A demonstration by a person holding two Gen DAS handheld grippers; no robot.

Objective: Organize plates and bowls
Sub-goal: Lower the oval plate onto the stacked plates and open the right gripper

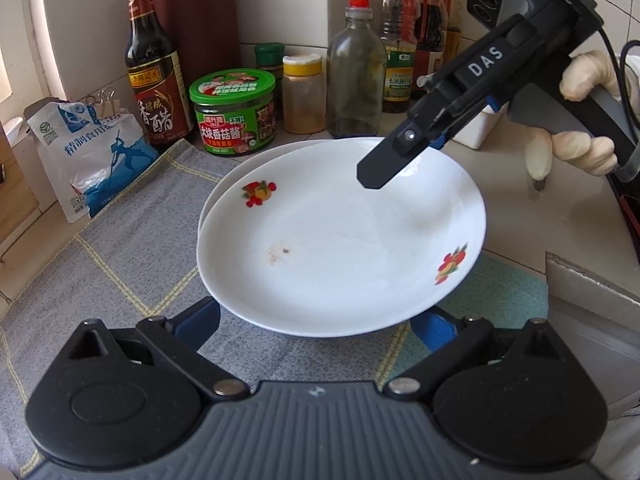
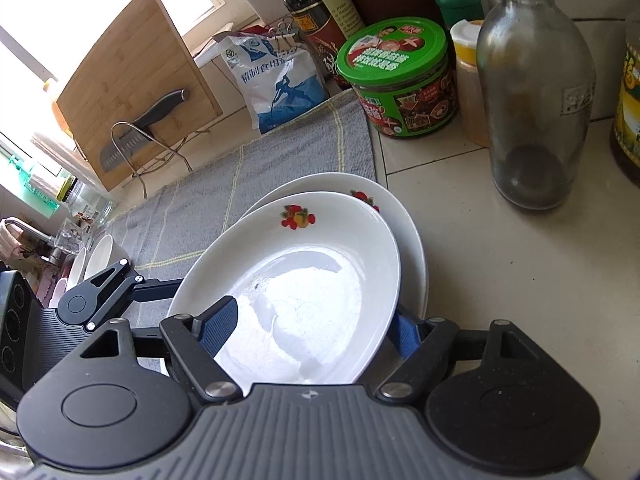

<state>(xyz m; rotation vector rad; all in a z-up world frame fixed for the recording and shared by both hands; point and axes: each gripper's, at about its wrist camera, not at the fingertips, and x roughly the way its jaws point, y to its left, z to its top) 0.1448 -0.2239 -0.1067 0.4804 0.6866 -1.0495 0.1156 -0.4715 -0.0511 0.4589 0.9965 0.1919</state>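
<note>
Two white plates w/ red fruit prints: top plate (image 1: 340, 236) sits tilted, partly inside the lower plate (image 1: 240, 168), offset so lower rim shows behind it. Both lie on grey checked cloth (image 1: 120, 264) at its edge. Top one has small brownish stain in its well.
</note>
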